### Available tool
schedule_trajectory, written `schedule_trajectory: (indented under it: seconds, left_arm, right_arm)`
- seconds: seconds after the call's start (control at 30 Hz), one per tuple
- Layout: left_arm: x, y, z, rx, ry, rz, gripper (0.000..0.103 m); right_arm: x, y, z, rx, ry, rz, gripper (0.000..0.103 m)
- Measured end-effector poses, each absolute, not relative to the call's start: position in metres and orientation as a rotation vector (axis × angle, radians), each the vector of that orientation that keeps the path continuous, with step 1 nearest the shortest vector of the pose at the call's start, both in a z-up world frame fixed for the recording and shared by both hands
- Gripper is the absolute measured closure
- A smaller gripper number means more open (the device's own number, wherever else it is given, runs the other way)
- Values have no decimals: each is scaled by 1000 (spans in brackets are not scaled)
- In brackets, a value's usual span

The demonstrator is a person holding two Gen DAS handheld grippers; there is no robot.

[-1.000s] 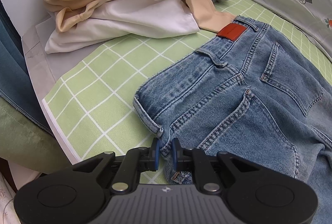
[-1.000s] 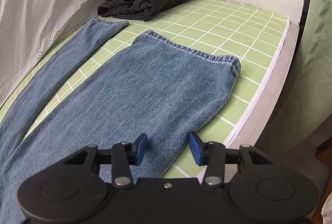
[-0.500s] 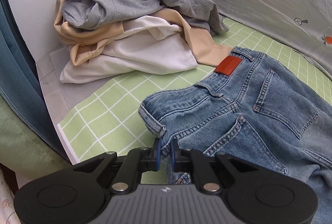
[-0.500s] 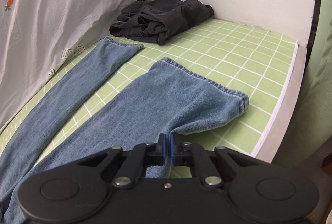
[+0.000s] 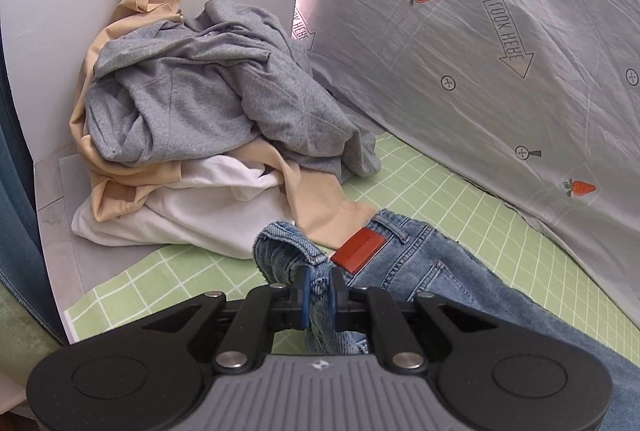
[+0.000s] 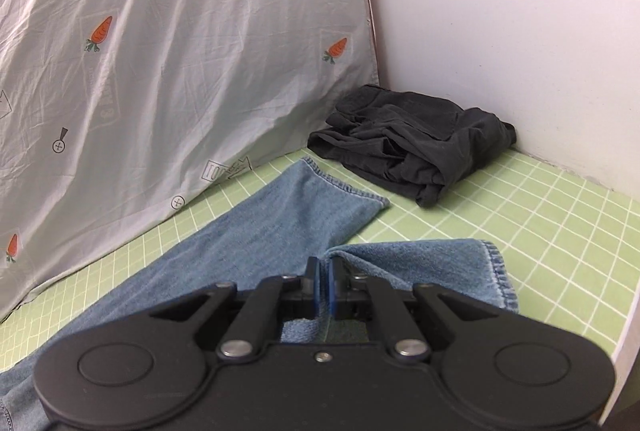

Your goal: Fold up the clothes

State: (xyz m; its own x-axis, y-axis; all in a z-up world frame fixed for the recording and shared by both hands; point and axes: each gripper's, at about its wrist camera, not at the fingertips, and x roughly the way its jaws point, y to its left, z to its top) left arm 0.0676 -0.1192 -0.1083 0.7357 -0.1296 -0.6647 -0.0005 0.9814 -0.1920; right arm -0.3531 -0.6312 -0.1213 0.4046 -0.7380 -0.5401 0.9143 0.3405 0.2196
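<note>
Below, at the waistband end, my left gripper (image 5: 319, 297) had its fingers clamped on a bunched fold of the jeans (image 5: 460, 283), which was raised off the green checked mat (image 5: 440, 191) covering the worktop. Just beyond that fold lay the red-brown patch (image 5: 359, 246) on the waistband, with the seat and a back pocket running away to the right. Behind the waistband sat a heap of unfolded clothes: a grey garment (image 5: 208, 103) on top, a beige garment (image 5: 320, 207) beneath it with one end touching the jeans, and a white garment (image 5: 192, 207) at the bottom. At the other end, my right gripper (image 6: 323, 283) had its fingers closed on the edge of the near trouser leg (image 6: 432, 267), lifted and turned so that its hem (image 6: 500, 271) stood to the right of the fingers. Lying flat on the mat, the far trouser leg (image 6: 288, 219) ended in a hem just short of a crumpled black garment (image 6: 412, 139) in the corner. Along the back of both views hung a pale sheet printed with carrots (image 6: 160, 71), and a white wall (image 6: 500, 31) closed the right side.
</note>
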Motion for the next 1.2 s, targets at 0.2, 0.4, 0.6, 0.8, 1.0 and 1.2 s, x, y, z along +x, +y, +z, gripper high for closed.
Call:
schedule_trajectory:
  seconds: [0.2,0.4,0.6,0.8,1.0,1.2]
  left_arm:
    - [91,-141,-123,-152,769,-42,93]
    - [114,-161,-153,-97,816,1,92]
    - [151,-188,-172,-69,860,59,92]
    - [169,-204,-151,-116,807,105,92]
    - [196,-226,-138,-57,748,76,92]
    - [220,-236,-175,-55,828,99,92]
  right_arm:
    - [-320,-649,-129,523,415,-1105,99]
    - [-291,-667,-156,539,497,-1114,99]
    - [-266,-693,-167,556,529,-1135,99]
    - [-241,-718,-169,558,541,-1149,99]
    - [-199,-746,-139,448,496,-1100,99]
    - [-147,-776,-183,431,645,-1102,99]
